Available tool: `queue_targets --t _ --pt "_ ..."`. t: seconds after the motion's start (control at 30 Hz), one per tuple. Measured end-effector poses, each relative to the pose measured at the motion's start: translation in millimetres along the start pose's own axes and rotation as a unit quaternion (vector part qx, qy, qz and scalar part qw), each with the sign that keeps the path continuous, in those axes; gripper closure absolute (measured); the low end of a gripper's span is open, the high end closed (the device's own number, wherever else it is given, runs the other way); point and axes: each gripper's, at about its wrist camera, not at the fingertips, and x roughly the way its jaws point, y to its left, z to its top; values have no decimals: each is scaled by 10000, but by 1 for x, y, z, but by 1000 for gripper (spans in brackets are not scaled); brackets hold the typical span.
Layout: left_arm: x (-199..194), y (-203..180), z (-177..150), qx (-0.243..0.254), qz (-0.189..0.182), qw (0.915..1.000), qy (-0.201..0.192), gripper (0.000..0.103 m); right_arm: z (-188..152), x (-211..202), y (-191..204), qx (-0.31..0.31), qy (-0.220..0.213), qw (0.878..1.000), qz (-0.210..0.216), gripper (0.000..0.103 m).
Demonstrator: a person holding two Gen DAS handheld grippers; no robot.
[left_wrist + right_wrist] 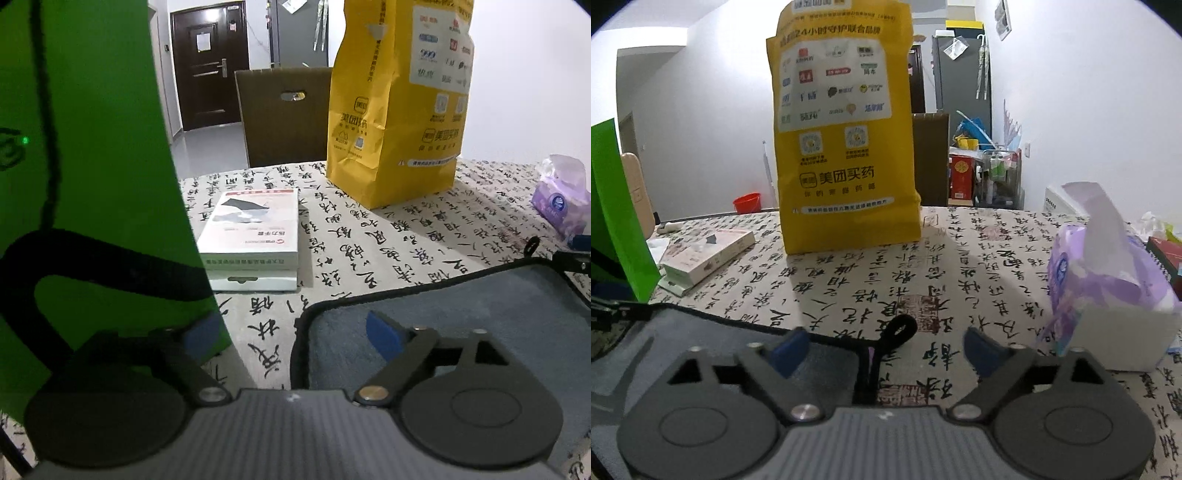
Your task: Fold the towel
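The left tool (291,334) stands spread over the corner of the grey, black-edged towel (480,306), with a tall green paper bag (92,166) pressed close against its left finger. Ahead lies a stacked pair of white cardboard boxes (251,236); beyond, a tall yellow paper bag (399,110) blocks the far middle. Calligraphy-printed table (923,280) lies bare between towel and yellow bag. A purple tissue pack (1108,280) crowds the right tool (882,349) on its right.
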Motion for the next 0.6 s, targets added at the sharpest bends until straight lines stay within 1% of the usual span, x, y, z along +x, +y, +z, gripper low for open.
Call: queue_targets --t 0.03,0.1,0.2,0.23,0.5,0.6 --pt "-6 -1 -3 38 -13 10000 -82 7 -1 -3 0 -4 17 10000 -10 5" --pt "-19 -3 -9 74 38 9997 -248 3 -6 -9 1 -16 58 9999 -80 0" --pt "-33 -5 -18 96 13 9995 -293 2 -13 -20 -1 -16 80 10000 -56 0" --pt "-38 -4 -21 53 1 9996 -286 1 -15 -24 -2 4 79 9999 -63 0" --pt "-67 2 -36 -215 125 9992 -305 0 -33 -58 0 144 30 9999 -48 0" --pt "-80 3 -45 -331 97 9990 -282 0 -40 -73 4 156 4 9999 -14 0"
